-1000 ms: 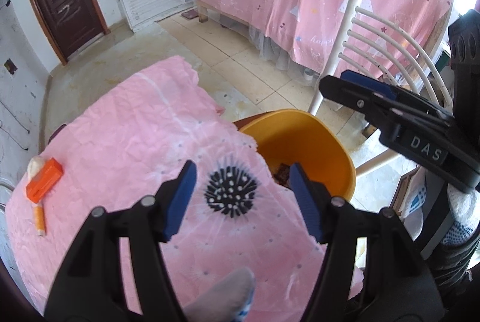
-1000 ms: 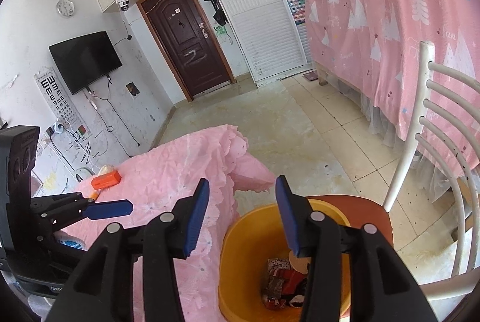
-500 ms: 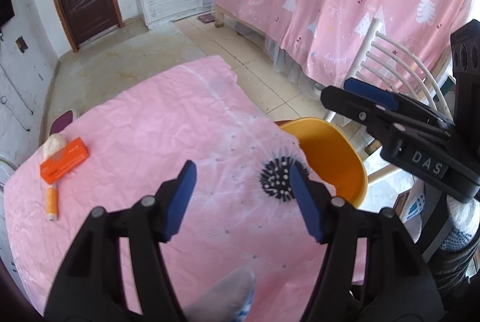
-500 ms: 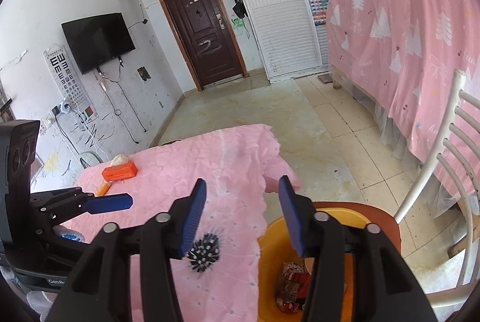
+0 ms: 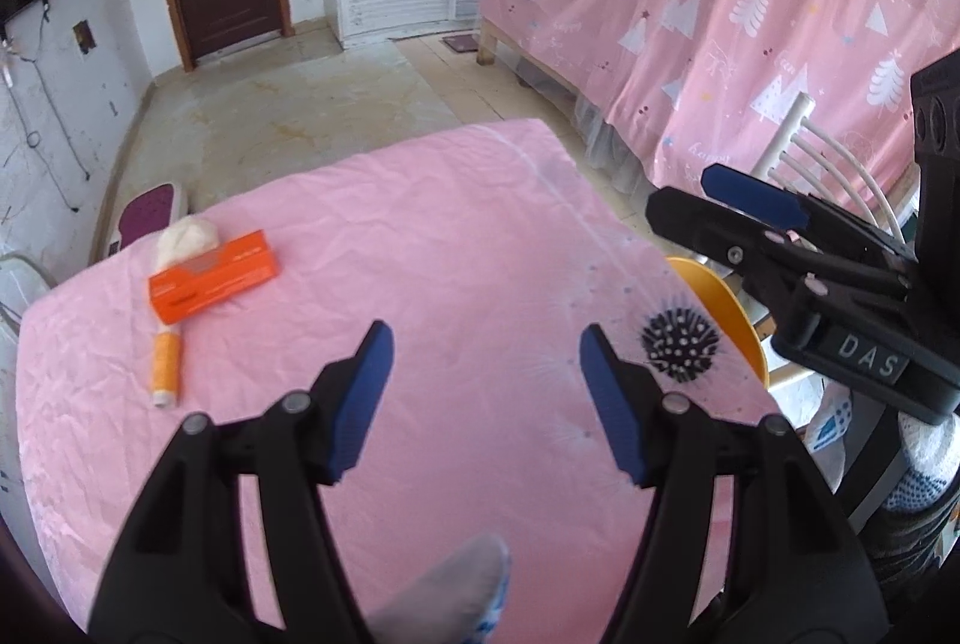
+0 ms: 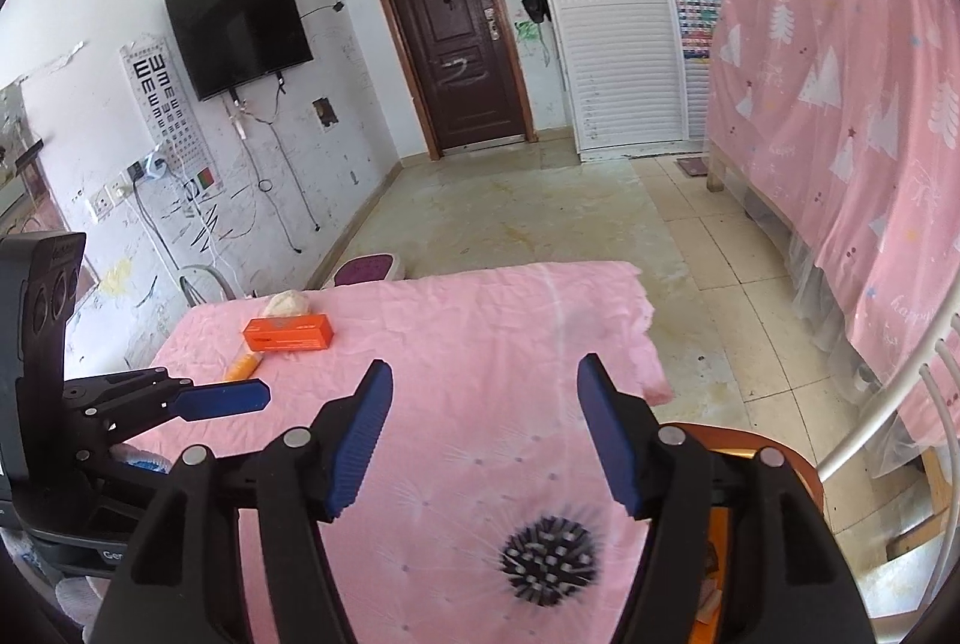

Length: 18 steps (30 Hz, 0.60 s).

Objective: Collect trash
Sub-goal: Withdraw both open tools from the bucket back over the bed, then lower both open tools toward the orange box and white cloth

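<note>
Both tools empty, nothing pinched. Left tool (image 5: 486,380) was spread wide over the near part of the counter (image 5: 450,236), pink cloth under it. Right tool (image 6: 485,431) also spread wide, above the counter's right edge, near the black spiky print (image 6: 549,560) on the cloth (a printed pattern, not trash, as far as I could tell). Just past that edge sat the orange bin (image 6: 717,530), mostly hidden behind the right tool; a bit of something showed inside, too blocked to name, so some trash was probably already collected. Left on the counter, far left corner, well apart from both tools: orange box (image 5: 215,276), small orange tube (image 5: 166,361) lying just in front of it, and a crumpled whitish wad (image 5: 186,236) touching the box's far side. Judged partway done: three items still to grab, bin on the opposite side. Next pick likely fell to the left tool, being closer. Beyond: tiled floor, dark door (image 6: 456,50), pink curtain (image 5: 750,20).
</note>
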Motion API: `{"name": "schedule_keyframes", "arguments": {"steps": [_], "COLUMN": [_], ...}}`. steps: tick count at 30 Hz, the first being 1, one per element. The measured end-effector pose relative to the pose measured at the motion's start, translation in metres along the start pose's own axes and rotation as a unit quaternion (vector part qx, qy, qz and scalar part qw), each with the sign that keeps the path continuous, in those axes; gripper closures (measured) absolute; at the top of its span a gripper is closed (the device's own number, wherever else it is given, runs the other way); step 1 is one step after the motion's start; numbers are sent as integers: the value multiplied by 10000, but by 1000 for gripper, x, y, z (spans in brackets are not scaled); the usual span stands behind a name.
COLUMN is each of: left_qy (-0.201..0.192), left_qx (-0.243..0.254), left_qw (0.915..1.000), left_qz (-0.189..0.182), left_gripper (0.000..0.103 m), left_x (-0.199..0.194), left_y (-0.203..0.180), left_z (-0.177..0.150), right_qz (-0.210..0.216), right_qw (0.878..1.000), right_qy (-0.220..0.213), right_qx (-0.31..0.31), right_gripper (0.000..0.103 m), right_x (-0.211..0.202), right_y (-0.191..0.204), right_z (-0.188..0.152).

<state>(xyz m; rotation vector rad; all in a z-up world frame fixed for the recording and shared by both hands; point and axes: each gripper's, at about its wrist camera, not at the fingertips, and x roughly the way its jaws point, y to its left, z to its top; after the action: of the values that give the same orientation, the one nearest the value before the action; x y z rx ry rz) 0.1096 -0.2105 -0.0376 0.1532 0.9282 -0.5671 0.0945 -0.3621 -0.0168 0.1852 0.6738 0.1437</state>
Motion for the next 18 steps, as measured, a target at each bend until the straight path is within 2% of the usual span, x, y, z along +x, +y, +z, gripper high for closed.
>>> {"name": "schedule_keyframes", "arguments": {"steps": [2, 3, 5, 12, 15, 18], "left_qy": [-12, -18, -26, -9, -3, 21], "left_qx": [-101, -143, -231, -502, -597, -708], "left_qw": [9999, 9999, 9997, 9985, 9978, 9969], "left_qz": [30, 48, 79, 217, 293, 354], "left_gripper": [41, 41, 41, 41, 36, 36], "left_x": [-2, -3, -6, -8, -8, -7], "left_y": [13, 18, 30, 65, 80, 94], "left_z": [-1, -2, -4, -9, -11, -12], "right_qz": [39, 57, 110, 287, 343, 397], "right_qw": [9999, 9999, 9998, 9983, 9973, 9962], "right_qy": [49, 60, 69, 253, 340, 427], "right_qx": [-85, -110, -163, -443, -551, -648], "right_gripper": [47, 41, 35, 35, 35, 35], "right_x": [9, 12, 18, 49, 63, 75], "right_y": [12, 17, 27, 66, 81, 93], "right_z": [4, 5, 8, 19, 21, 24]}}
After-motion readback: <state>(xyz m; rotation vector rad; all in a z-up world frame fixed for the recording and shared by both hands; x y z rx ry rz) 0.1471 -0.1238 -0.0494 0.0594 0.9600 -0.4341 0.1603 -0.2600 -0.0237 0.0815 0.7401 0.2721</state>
